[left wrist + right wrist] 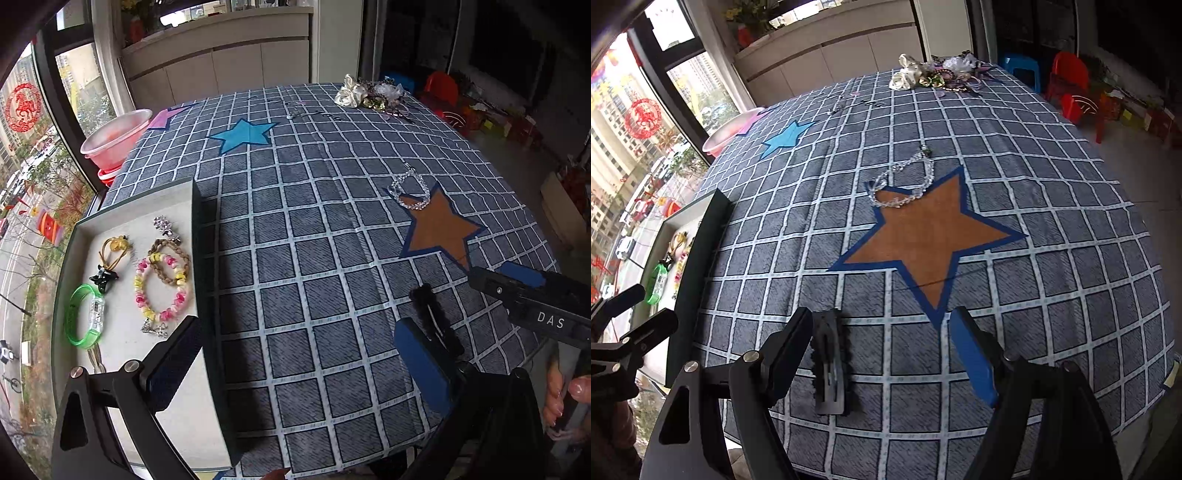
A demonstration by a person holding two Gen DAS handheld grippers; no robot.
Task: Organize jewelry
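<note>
Black scallop-edged hair clip (pixel 831 363) flat on checked tablecloth (pixel 1034 295), both grippers spread, grasping nothing.

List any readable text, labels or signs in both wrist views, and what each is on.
"DAS": white letters on the black body of the right gripper, seen from the left wrist view.
Red paper-cut decal on the window: a horse figure; any characters are too blurred to read.
Tablecloth grid lines: tiny marks, unreadable.
</note>
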